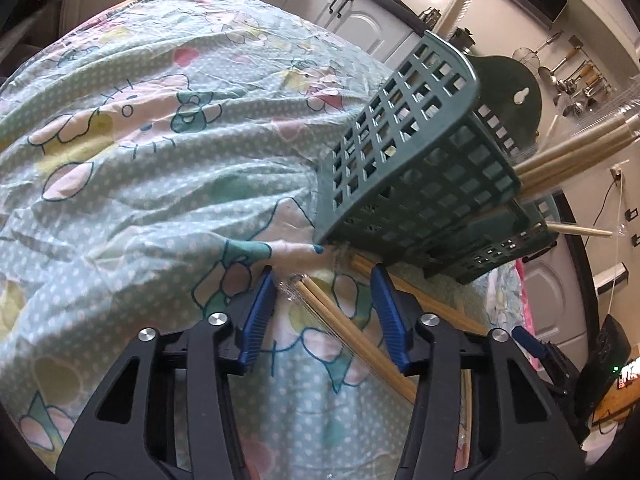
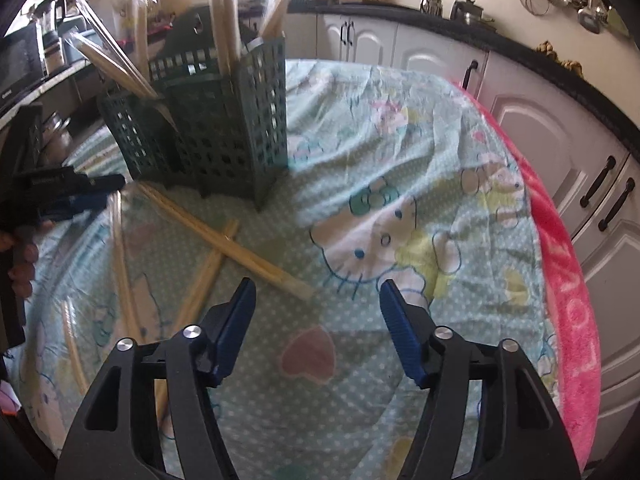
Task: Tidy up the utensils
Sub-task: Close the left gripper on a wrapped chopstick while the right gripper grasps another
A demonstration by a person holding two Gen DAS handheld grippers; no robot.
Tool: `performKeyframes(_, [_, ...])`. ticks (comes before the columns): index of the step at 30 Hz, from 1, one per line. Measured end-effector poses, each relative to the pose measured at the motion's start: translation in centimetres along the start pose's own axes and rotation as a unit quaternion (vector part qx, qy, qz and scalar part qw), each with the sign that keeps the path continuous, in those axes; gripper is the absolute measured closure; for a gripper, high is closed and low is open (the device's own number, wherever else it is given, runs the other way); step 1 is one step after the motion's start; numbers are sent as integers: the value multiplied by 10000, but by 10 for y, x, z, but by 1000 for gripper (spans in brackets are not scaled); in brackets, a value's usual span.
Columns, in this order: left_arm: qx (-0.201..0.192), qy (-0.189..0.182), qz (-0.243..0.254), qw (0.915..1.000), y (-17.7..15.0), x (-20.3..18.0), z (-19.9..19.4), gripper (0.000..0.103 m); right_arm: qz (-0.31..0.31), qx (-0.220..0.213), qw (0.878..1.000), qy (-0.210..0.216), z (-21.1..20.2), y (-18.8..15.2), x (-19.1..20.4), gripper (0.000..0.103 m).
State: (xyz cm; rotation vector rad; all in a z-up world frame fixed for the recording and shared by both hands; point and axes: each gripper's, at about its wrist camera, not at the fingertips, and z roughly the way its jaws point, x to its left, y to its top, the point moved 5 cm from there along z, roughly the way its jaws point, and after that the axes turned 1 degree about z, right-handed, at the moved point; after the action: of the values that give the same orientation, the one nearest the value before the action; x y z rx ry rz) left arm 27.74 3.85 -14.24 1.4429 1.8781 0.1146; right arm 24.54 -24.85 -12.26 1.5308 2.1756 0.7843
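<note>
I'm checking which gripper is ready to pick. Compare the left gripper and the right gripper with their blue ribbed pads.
The left gripper has a wrapped pair of wooden chopsticks running between its blue ribbed pads; the right gripper has only the patterned cloth between its pads. The left gripper's jaws stand narrower than the right gripper's. The left gripper sits just before the green lattice plastic holder; the right gripper is further back. Neither presses on anything.
</note>
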Motion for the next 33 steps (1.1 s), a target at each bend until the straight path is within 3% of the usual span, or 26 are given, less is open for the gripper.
performKeyframes(7, [-17,107,80,9999,3,0,4,68,-214,51,9995,234,11,0,9,57])
performKeyframes(16, [-2,293,26,9996,6,10,5,93,-422,119,9983,387,16,-2,18,95])
performKeyframes(26, [1,73,-4,10000,2,13,-5,101,-489,-73,9976,482,-5,-4,23,102])
performKeyframes(33, [-229,-138,121,9996,-1,4,-32,102,-589,-459,9955,580,-40,6,35,102])
